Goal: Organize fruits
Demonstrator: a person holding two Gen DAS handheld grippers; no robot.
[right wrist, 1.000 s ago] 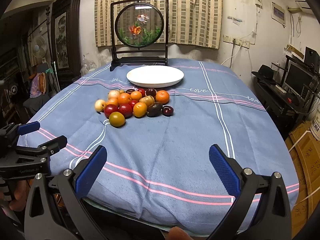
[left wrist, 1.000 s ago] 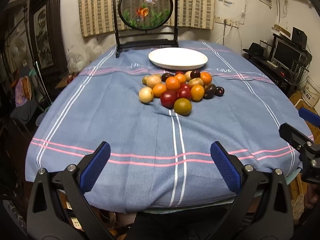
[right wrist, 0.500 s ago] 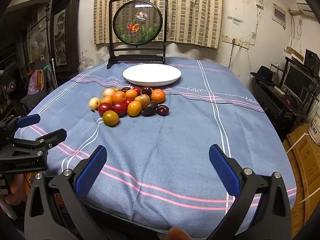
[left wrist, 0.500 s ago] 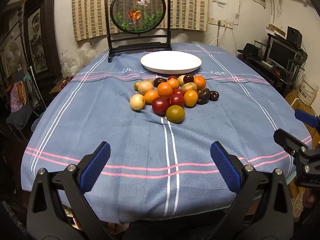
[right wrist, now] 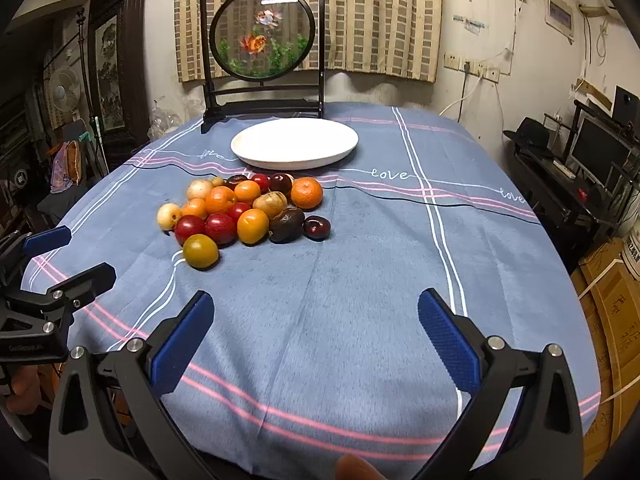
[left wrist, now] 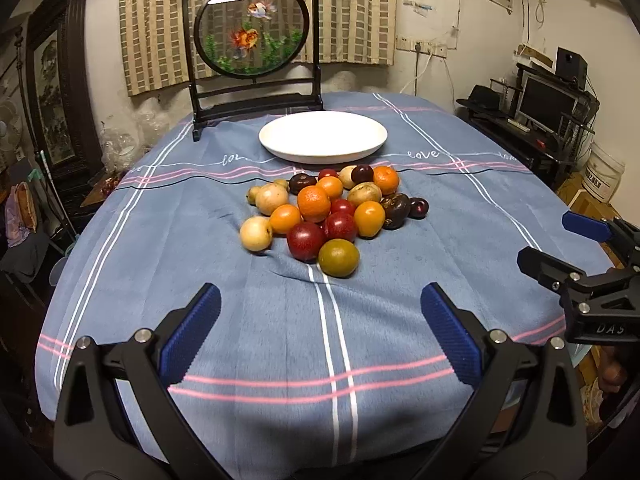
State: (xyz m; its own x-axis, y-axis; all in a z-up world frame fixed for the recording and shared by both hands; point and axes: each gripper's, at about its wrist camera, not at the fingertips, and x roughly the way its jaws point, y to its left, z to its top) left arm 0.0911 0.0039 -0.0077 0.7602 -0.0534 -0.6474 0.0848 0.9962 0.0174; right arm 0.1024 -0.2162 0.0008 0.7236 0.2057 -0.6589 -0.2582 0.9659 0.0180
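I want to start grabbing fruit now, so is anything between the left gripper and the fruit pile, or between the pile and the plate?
Nothing visible. Only bare tablecloth lies between the open left gripper and the fruit pile, and the white plate sits just behind the pile, with nothing on it.

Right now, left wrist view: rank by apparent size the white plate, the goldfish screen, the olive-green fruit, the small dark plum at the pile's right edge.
1. goldfish screen, although farthest away
2. white plate
3. olive-green fruit, nearest the camera, so flattered
4. small dark plum
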